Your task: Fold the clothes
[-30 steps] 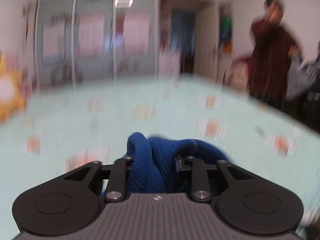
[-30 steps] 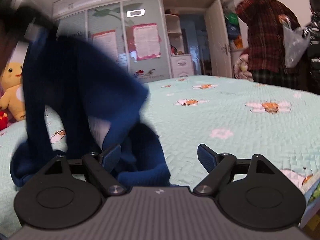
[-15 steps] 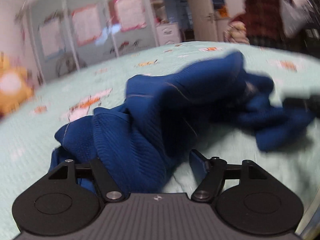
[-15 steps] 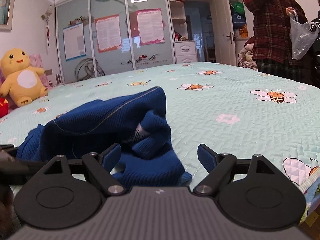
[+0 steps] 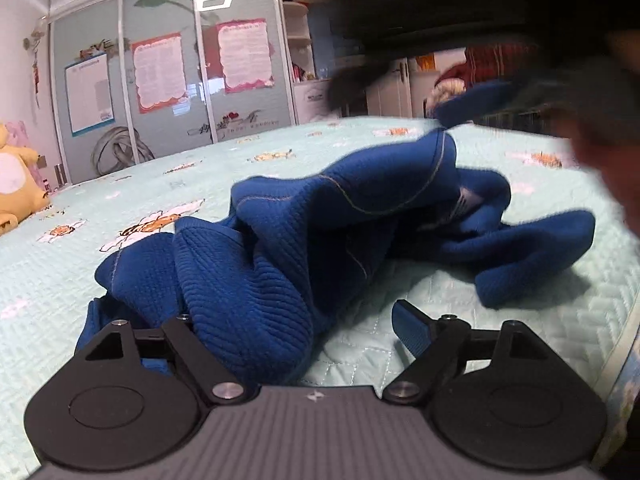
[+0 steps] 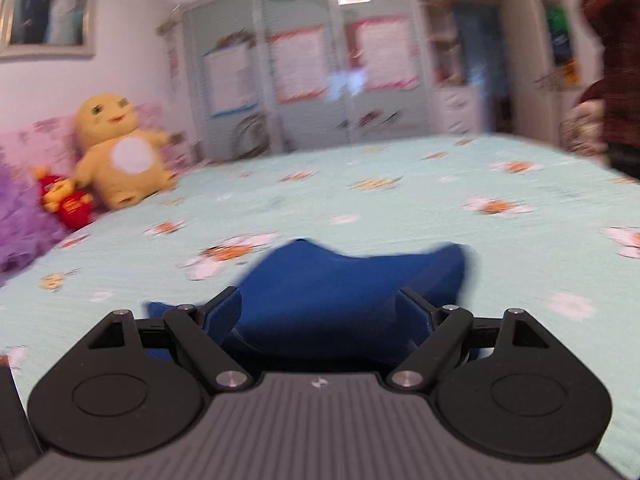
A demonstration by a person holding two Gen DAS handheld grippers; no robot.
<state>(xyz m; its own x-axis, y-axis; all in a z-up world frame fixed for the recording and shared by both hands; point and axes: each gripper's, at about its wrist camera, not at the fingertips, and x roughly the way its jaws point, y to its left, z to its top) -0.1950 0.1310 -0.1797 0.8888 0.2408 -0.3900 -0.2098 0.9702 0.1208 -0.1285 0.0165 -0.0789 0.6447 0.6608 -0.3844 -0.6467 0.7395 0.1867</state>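
Observation:
A blue knit garment [image 5: 320, 216] lies crumpled on the mint bedspread [image 5: 120, 184] with bee and flower prints. My left gripper [image 5: 304, 320] rests low at its near edge with the jaws opening wide. A fold of the cloth drapes over the left finger and hides it. The right finger [image 5: 412, 328] stands free of the cloth. In the right wrist view my right gripper [image 6: 320, 304] is open, its fingers wide apart above a blurred hump of the same garment [image 6: 352, 280]. A dark blur [image 5: 460, 12] crosses the top right of the left wrist view.
A yellow plush toy [image 6: 120, 152], a red toy [image 6: 68, 204] and a purple fluffy cushion [image 6: 16, 220] sit at the bed's left end. Wardrobe doors [image 5: 168, 80] with posters stand behind. A person in a dark red shirt [image 6: 616, 60] stands far right. The bed's edge [image 5: 628, 360] is close on the right.
My left gripper came down to the bed with the garment and its jaws spread off the cloth. My right gripper swung left and rose a little over the garment.

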